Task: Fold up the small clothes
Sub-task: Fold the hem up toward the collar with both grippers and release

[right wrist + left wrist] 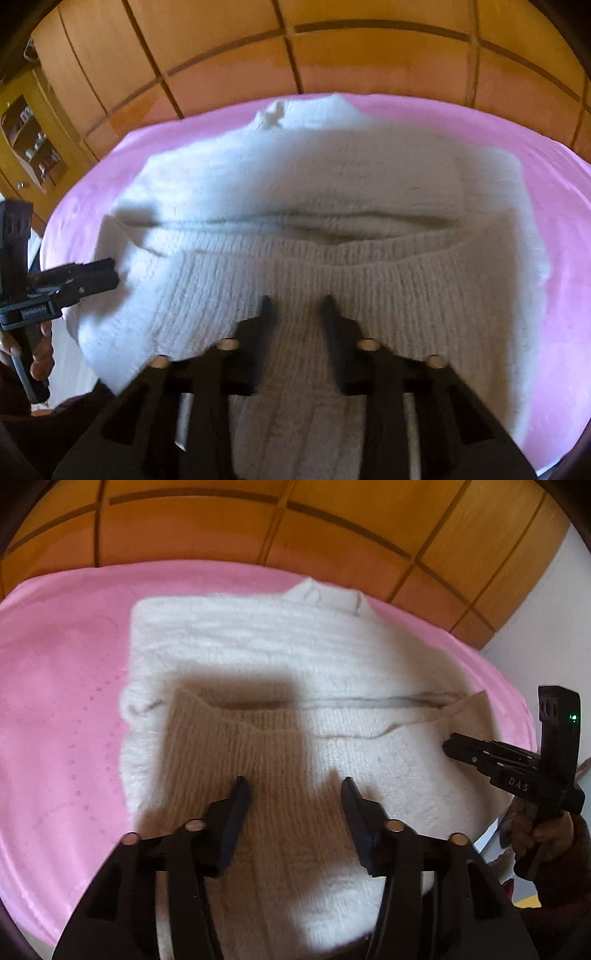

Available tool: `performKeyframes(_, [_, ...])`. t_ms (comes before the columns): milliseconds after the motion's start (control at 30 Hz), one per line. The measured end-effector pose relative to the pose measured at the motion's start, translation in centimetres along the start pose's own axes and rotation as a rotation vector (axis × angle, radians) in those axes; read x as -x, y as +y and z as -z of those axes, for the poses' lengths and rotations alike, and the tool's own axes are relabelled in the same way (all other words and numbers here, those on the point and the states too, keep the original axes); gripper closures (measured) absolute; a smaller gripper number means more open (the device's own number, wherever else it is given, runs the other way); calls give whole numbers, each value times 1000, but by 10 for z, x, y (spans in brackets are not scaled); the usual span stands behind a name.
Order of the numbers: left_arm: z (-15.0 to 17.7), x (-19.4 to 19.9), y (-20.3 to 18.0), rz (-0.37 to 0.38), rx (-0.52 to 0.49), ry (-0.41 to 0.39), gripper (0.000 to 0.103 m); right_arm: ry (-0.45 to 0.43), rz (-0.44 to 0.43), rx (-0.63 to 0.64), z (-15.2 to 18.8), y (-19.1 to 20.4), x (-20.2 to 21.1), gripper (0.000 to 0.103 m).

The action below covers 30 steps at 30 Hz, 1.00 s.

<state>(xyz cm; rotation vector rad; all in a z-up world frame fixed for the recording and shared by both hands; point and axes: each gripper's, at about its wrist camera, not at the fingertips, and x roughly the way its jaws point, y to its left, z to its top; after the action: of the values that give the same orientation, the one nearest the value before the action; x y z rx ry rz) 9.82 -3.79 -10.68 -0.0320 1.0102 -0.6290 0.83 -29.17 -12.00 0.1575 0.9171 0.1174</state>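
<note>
A white knit sweater (258, 646) (295, 184) lies flat on a pink sheet (55, 701) (572, 229). Its ribbed lower part (266, 753) (369, 273) is folded up over the body, and the collar points away from me. My left gripper (294, 786) hovers over the ribbed fold, jaws apart, with nothing gripped. My right gripper (297, 306) is over the same fold with a narrower gap and only flat knit showing between its fingers. Each gripper also shows from the side in the other's view, the right gripper (448, 744) at the sweater's right edge and the left gripper (114, 275) at its left edge.
An orange wooden panelled wall (221, 528) (369, 55) rises behind the sheet's far edge. A small shelf cabinet (29, 140) stands at the far left. A person's hands (546, 834) (37, 354) hold the gripper handles. A pale wall (546, 609) stands at the right.
</note>
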Motion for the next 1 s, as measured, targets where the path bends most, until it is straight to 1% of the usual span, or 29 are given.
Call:
performKeyframes(33, [0, -1, -3, -18, -16, -9, 93, -2, 0, 14, 1, 2, -2, 98])
performKeyframes(67, [1, -1, -4, -30, -25, -20, 99, -7, 2, 19, 5, 1, 1, 98])
performKeyframes(100, [1, 0, -6, -26, -27, -35, 100, -13, 2, 21, 6, 2, 4, 99])
performKeyframes(200, [1, 17, -16, -36, -63, -130, 100, -67, -10, -1, 3, -3, 25, 99])
performKeyframes(233, [0, 27, -18, -29, -60, -173, 100, -94, -13, -7, 1, -4, 34, 99])
performKeyframes(267, [1, 33, -18, -27, -56, -194, 100, -124, -15, -7, -2, -4, 43, 99])
performKeyframes(333, [-4, 39, -15, -39, -45, -233, 100, -155, -15, -2, -8, 1, 47, 99])
performKeyframes(400, [-9, 33, -13, -52, -36, -227, 100, -153, 5, 7, -10, 1, 41, 99])
performKeyframes(433, [-13, 23, -10, -59, -28, -206, 100, -134, 10, 2, -10, -1, 31, 99])
performKeyframes(500, [-17, 1, -4, -102, -26, -150, 100, -94, 30, -18, -10, -5, 10, 99])
performKeyframes(533, [-18, -16, 0, -114, -11, -102, 100, -72, 39, -31, -8, -9, -3, 99])
performKeyframes(567, [-17, -23, 4, -114, -4, -86, 100, -65, 33, -48, -6, -12, -11, 99])
performKeyframes(633, [-18, -21, 5, -125, 10, -103, 98, -84, 17, -89, -4, -16, -13, 99])
performKeyframes(700, [-17, -16, 5, -113, 22, -103, 98, -85, 14, -99, -3, -18, -10, 98])
performKeyframes(733, [-17, -9, 7, -99, 37, -106, 97, -85, 10, -102, -2, -19, -10, 98])
performKeyframes(767, [-17, -3, 8, -95, 46, -112, 87, -83, 6, -101, -2, -19, -8, 96])
performKeyframes(800, [-16, 4, 9, -102, 53, -125, 81, -83, 3, -103, -2, -19, -6, 95])
performKeyframes(833, [-12, 13, 11, -125, 59, -153, 68, -83, 1, -104, -2, -19, -4, 93])
performKeyframes(867, [-10, 21, 14, -158, 58, -177, 64, -84, -1, -103, -3, -19, -2, 88])
performKeyframes(900, [-10, 24, 17, -177, 58, -185, 63, -86, -3, -103, -4, -17, -1, 78])
performKeyframes(933, [-7, 30, 21, -198, 60, -195, 63, -92, -14, -105, -5, -16, 1, 64])
performKeyframes(967, [-6, 32, 25, -201, 63, -193, 62, -98, -31, -106, -5, -15, 4, 60])
performKeyframes(1000, [-5, 31, 29, -208, 66, -189, 58, -105, -36, -103, -6, -12, 6, 59])
